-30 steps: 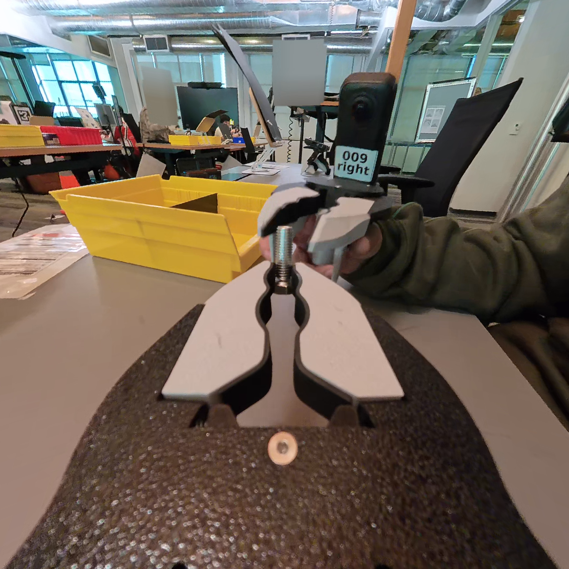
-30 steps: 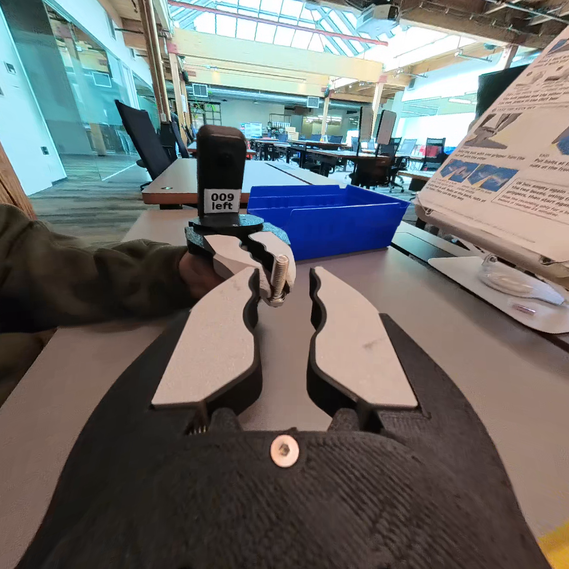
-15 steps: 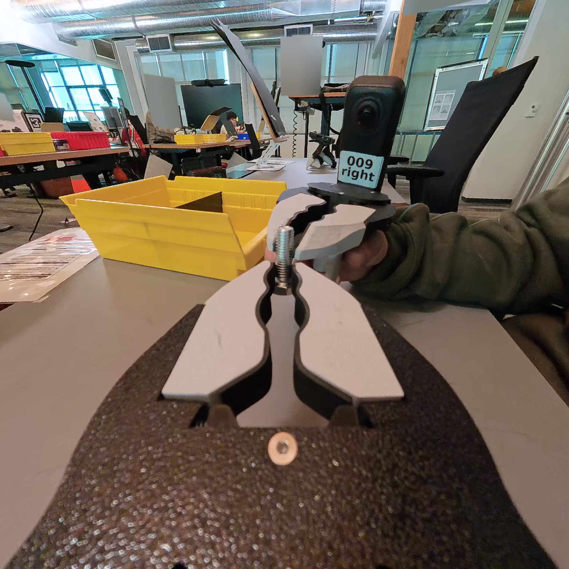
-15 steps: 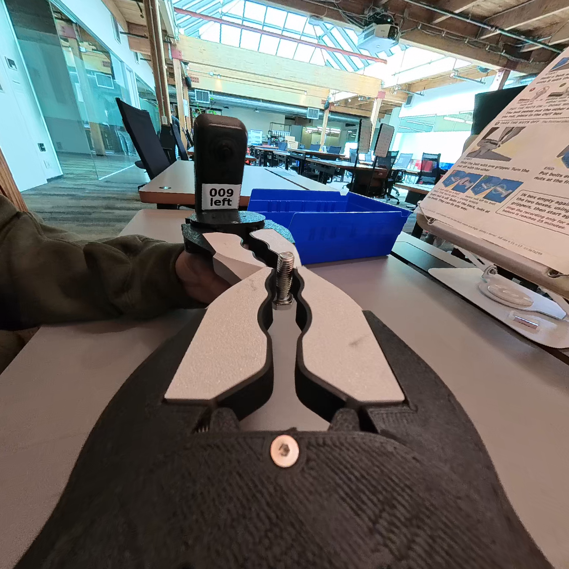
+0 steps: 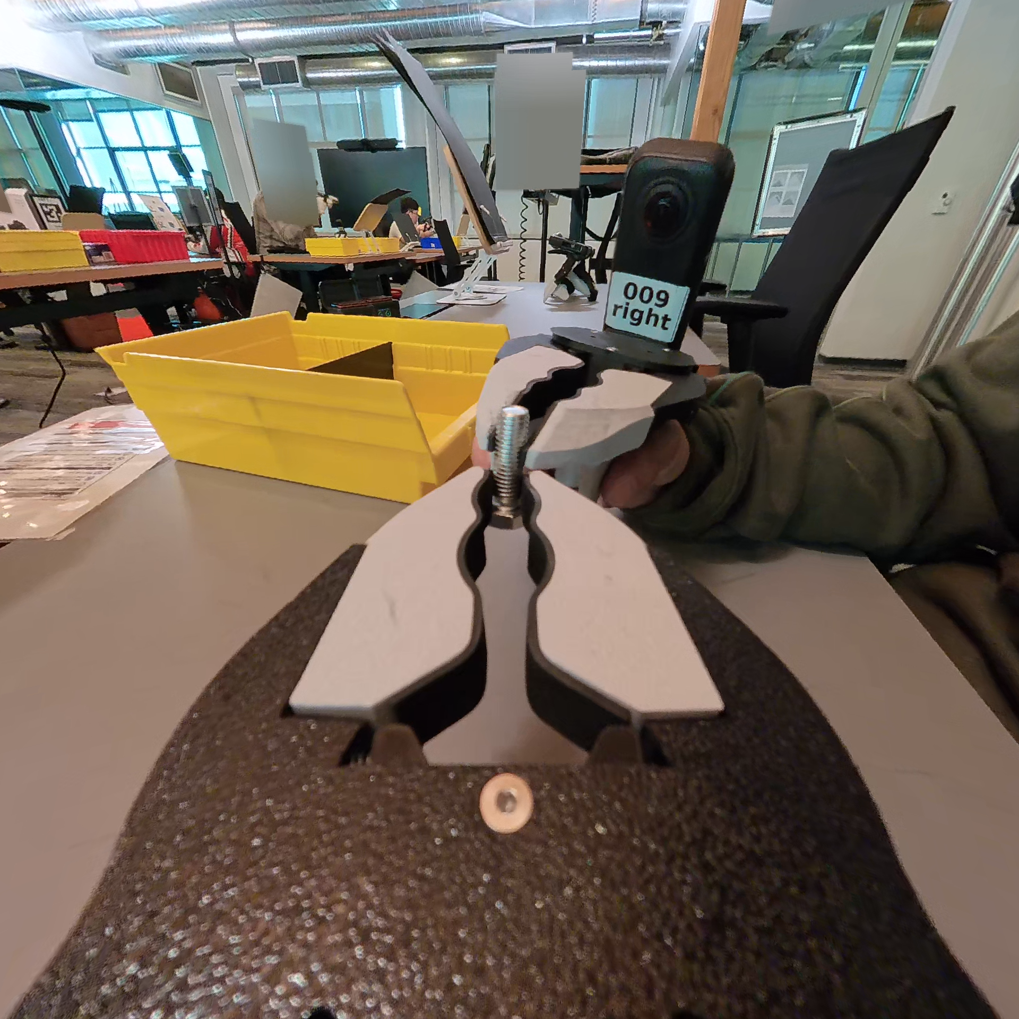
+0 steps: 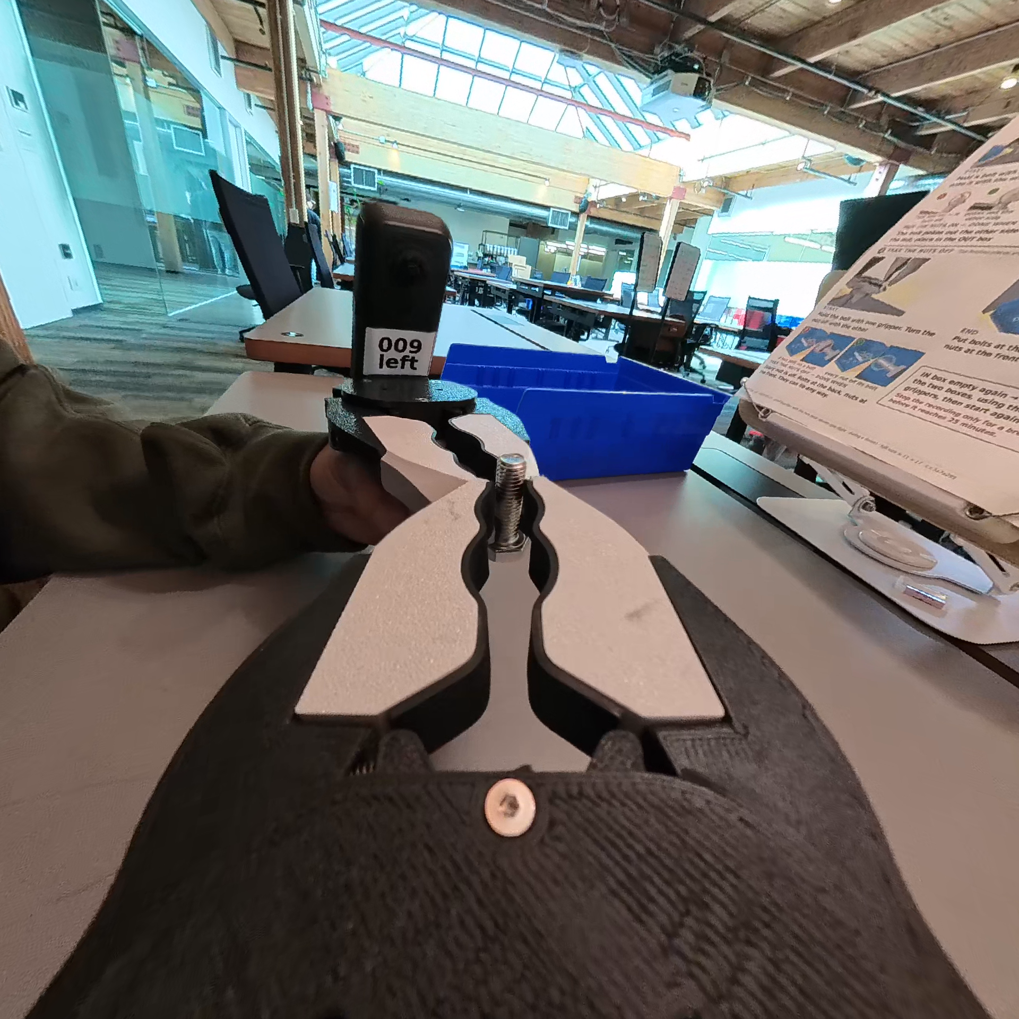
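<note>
A silver threaded bolt (image 5: 510,446) stands upright above the grey table (image 5: 165,579), with a hex part at its lower end. My left gripper (image 5: 504,488) is shut on its lower end. My right gripper (image 6: 510,488) faces it from the other side and is shut round the same bolt (image 6: 510,496). The right gripper also shows in the left wrist view (image 5: 532,435), held in a hand with a green sleeve. The left gripper shows in the right wrist view (image 6: 463,441), right behind the bolt.
A yellow bin (image 5: 287,408) stands on the table to the left of the bolt. A blue bin (image 6: 606,435) stands behind the left gripper. An instruction sheet on a white stand (image 6: 910,386) is at the right. A plastic-covered paper (image 5: 55,468) lies at the table's left edge. Both grippers' tips are close together, under 4 cm apart.
One second ago my right gripper was open beside the bolt. It has moved in and shut round it. My left gripper has kept its hold on the bolt.
</note>
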`<action>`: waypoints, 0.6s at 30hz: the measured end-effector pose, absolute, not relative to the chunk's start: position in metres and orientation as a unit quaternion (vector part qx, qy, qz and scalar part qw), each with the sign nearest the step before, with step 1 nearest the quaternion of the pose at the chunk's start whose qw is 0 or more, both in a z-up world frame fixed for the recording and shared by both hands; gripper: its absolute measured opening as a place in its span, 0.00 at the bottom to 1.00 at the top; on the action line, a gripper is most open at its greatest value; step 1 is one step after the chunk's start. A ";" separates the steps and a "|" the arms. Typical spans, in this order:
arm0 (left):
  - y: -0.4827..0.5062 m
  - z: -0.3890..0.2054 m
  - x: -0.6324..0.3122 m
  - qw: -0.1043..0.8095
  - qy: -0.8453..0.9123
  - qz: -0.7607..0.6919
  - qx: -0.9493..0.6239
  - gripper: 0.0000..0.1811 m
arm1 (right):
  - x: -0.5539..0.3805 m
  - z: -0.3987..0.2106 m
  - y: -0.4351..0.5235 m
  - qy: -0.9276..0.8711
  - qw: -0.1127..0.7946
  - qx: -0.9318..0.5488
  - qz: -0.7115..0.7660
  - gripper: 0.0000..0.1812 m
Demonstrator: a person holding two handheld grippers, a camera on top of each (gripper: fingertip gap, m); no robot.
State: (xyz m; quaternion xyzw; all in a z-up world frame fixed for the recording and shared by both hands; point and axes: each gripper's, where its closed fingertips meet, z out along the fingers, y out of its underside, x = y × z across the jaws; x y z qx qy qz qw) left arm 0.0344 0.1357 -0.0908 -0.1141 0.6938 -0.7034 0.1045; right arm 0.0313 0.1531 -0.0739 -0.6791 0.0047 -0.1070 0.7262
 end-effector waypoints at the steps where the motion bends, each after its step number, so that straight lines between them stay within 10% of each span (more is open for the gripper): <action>1: 0.136 -0.091 0.036 0.097 0.690 -0.707 -0.122 0.05 | 0.032 -0.074 0.153 0.009 0.724 -0.682 -0.107 0.05; 11: 0.151 -0.092 0.054 0.115 0.671 -0.711 -0.177 0.15 | 0.117 -0.057 0.081 0.184 0.673 -0.663 -0.271 0.05; 18: 0.155 -0.101 0.060 0.125 0.690 -0.687 -0.192 0.14 | 0.220 -0.054 -0.038 0.306 0.442 -0.717 -0.444 0.05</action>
